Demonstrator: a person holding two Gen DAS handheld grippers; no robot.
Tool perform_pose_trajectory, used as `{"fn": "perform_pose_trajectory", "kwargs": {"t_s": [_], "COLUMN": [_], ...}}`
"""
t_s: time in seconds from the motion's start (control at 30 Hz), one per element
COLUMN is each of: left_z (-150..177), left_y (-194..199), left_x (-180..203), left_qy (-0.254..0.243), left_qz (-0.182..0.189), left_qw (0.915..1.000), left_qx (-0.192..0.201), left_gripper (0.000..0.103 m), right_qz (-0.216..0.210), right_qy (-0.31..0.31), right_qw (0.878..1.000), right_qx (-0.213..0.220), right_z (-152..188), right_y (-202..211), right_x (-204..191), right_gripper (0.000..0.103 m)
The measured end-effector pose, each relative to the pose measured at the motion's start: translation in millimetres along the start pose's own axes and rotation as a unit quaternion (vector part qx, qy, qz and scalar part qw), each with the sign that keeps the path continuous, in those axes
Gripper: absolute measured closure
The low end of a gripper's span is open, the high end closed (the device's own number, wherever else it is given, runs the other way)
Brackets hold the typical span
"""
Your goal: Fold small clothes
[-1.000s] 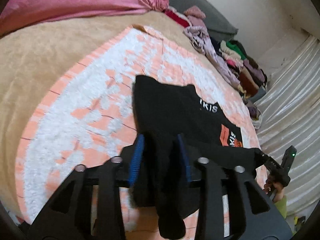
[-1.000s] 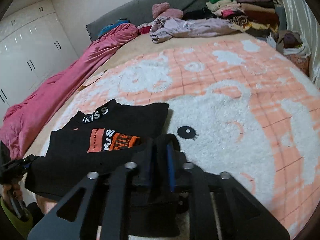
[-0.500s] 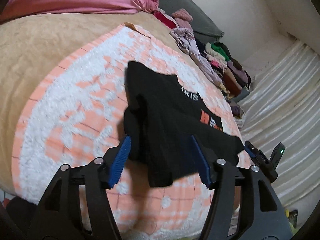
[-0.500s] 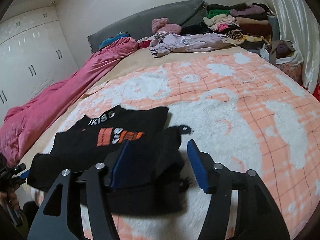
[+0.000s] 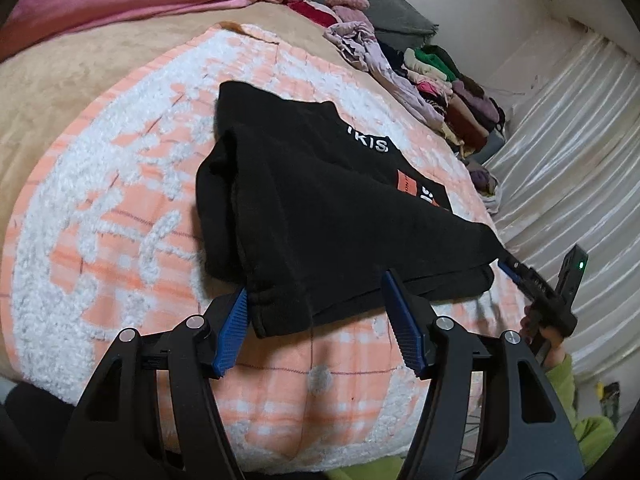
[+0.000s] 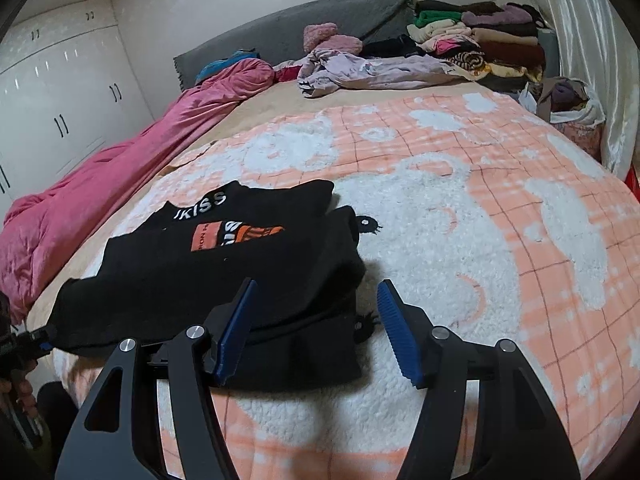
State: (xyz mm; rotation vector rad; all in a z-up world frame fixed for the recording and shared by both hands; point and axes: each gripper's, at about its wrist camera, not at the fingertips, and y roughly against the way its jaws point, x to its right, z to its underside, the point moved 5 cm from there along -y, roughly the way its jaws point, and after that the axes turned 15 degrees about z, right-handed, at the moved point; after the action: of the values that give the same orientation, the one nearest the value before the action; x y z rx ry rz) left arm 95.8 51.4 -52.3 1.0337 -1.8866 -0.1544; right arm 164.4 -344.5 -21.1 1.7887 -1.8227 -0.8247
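- Fingers of the left gripper (image 5: pixel 318 320) stand apart, blue pads bare; the near hem of the black sweatshirt (image 5: pixel 320 200) lies just ahead of and between the tips, not pinched.
- Fingers of the right gripper (image 6: pixel 316 326) also apart, nothing clamped; the sweatshirt's folded right corner (image 6: pixel 224 276) sits against the left pad side, the right pad (image 6: pixel 396 336) over bare blanket.
- Sweatshirt lies on the peach-and-white fleece blanket (image 6: pixel 500 240) near the bed's front edge, closest to the person.
- State of fold: bottom part looks doubled up over the chest, orange print (image 6: pixel 236 236) and white lettering (image 6: pixel 200 204) partly showing above the folded edge. A sleeve or side flap (image 5: pixel 224 208) is tucked in on the left, lumpy.
- Judgement: one lengthwise fold laid and let go; garment is a rough rectangle, not yet compact. Probably one more fold across plus smoothing of the left bulge.
- Right gripper seen from the left wrist view (image 5: pixel 532 284) at the garment's far corner, held by a hand (image 5: pixel 548 340) in a green sleeve (image 5: pixel 584 432).
- Left to do beyond this piece: loose lilac garment (image 6: pixel 360 72) and other unfolded clothes by the grey headboard (image 6: pixel 288 36); a folded stack (image 6: pixel 488 36) already stands in the far corner.
- Pink quilt (image 6: pixel 100 168) bunched along the left side, clear of the work area.
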Motion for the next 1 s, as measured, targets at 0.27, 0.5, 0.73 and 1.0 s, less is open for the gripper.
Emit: {"fn": "perform_pose_trajectory", "kwargs": {"t_s": [0.27,0.5,0.73,1.0], "left_z": [-10,-37,-89,-127], "left_y": [-5,4,9,-20], "left_x": [8,6,-10,-42], "left_qy": [-0.023,-0.005,0.024,0.063], "left_qz": [-0.006,0.025,0.021,-0.013], "left_qw": [0.9997,0.9994,0.9973,0.9957], "left_qx": [-0.003,0.023,0.067,0.068], "left_gripper": [0.098,0.099,0.099,0.097], "right_qz": [-0.023,-0.078,-0.075,-0.052], "right_qy": [-0.008,-0.045,-0.054,-0.093], "right_qw": [0.999,0.996,0.995,0.99], "right_qx": [-0.029,-0.021,-0.02,-0.089], "right_z": [-8,-34,-80,-92], "right_y": [-20,-21,-51,-117], "right_x": [-8,-13,-22,-25], "right_gripper": [0.096,0.097,0.097,0.096]}}
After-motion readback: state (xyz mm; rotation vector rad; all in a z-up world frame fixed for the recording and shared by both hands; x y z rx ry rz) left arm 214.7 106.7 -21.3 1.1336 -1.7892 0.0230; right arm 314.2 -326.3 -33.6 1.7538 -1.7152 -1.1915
